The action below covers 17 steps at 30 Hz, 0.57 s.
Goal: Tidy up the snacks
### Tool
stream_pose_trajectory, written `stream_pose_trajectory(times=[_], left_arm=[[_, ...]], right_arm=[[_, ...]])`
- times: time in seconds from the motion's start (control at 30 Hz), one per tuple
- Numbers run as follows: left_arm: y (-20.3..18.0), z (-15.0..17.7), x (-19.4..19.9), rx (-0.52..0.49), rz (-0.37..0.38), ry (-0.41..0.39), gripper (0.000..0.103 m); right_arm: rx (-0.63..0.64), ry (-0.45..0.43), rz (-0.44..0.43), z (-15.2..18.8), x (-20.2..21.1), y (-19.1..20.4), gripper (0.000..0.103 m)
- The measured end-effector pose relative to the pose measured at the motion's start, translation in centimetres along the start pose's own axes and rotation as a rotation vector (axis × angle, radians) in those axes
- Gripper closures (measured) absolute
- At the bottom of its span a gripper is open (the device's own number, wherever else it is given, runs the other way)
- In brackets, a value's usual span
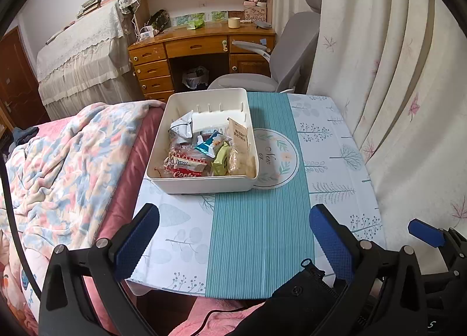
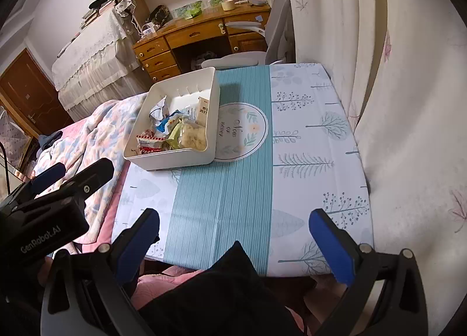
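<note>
A white plastic bin (image 1: 201, 182) (image 2: 172, 160) stands on the far left part of the small table (image 1: 329, 160) (image 2: 306, 143), with several packaged snacks heaped inside. Among them are a red cookie pack (image 1: 186, 167) (image 2: 149, 146), a green packet (image 1: 221, 159) (image 2: 174, 137) and a brown packet (image 1: 238, 134) (image 2: 202, 109). My left gripper (image 1: 233, 229) hangs open over the table's near edge, nothing between its blue pads. My right gripper (image 2: 233, 233) is also open and empty, near the front edge. The left gripper's body (image 2: 52, 198) shows at the left of the right wrist view.
A bed with a floral blanket (image 1: 64, 166) (image 2: 96, 131) runs along the table's left side. Curtains (image 1: 394, 73) (image 2: 408, 102) hang close on the right. Behind the table stand a grey chair (image 1: 277, 67) and a wooden desk (image 1: 198, 50). A dark garment (image 1: 297, 301) (image 2: 221, 292) lies below the grippers.
</note>
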<state>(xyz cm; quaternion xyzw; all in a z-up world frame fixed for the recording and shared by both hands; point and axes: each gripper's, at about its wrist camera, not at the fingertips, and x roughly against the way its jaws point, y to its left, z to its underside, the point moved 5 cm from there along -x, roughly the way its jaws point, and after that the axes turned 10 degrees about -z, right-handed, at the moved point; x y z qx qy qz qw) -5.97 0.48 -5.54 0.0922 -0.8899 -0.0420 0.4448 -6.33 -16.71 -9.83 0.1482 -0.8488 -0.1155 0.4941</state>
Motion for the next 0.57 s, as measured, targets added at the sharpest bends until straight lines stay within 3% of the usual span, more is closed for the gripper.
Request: stream_pose_trajectory(times=[0.57], left_arm=[[-0.11,-0.05,-0.03,-0.001,0.001,0.0,0.001]], right_arm=[[-0.003,0.006,-0.003,0.08,-0.03,0.14,0.0]])
